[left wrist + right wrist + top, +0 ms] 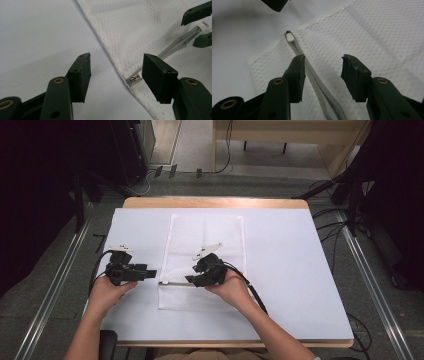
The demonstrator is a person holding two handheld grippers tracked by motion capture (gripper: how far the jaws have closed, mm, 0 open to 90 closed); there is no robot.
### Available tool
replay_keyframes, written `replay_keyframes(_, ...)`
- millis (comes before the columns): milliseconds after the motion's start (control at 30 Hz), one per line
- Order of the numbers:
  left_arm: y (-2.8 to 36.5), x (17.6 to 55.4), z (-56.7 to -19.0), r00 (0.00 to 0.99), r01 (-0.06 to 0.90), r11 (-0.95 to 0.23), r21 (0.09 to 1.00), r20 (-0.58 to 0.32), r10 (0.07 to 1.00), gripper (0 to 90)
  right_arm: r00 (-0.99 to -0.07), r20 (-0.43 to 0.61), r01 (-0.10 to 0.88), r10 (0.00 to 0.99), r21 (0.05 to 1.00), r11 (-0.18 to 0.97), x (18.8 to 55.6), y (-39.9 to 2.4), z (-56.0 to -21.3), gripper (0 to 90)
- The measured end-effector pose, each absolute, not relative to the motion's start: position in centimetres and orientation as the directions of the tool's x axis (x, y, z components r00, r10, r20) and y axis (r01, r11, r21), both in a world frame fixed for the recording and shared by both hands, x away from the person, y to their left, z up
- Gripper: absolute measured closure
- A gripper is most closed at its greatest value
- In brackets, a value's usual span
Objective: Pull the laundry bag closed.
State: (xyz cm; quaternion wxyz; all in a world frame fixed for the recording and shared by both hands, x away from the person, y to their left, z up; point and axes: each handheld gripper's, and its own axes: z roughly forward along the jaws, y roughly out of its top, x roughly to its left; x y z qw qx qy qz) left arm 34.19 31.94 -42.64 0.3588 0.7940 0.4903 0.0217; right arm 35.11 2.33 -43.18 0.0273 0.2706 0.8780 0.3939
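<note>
Two claws, both wide, gripping nothing: left gripper (pixel 150 273) by mesh bag (pixel 207 235) edge, centre frame; right gripper (pixel 190 280) over zipper (pixel 317 82). Zipping judged barely begun.

Looks like a lab or a test room, not a home. Set up as a recording station: small wooden table (pixel 215 202) covered with a plain white sheet (pixel 290 270), standing on grey carpet floor (pixel 55 285). Framed on both sides by metal rails (pixel 372 275) on the floor. Dark stands (pixel 80 195) and black equipment at left and right edges, with many loose cables (pixel 330 230) running over the floor. Behind, legs of a light wooden bench (pixel 280 132), again with cables hanging down.
</note>
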Motion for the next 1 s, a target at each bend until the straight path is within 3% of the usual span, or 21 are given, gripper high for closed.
replay_keyframes(1000, 32.7, 34.2, -42.7, 0.512, 0.768, -0.256, 0.588, -0.323, 0.796, 40.1, -0.862, 0.261, 0.487, 0.434, 0.664, 0.567, 35.2, 8.4, -45.6, 77.0)
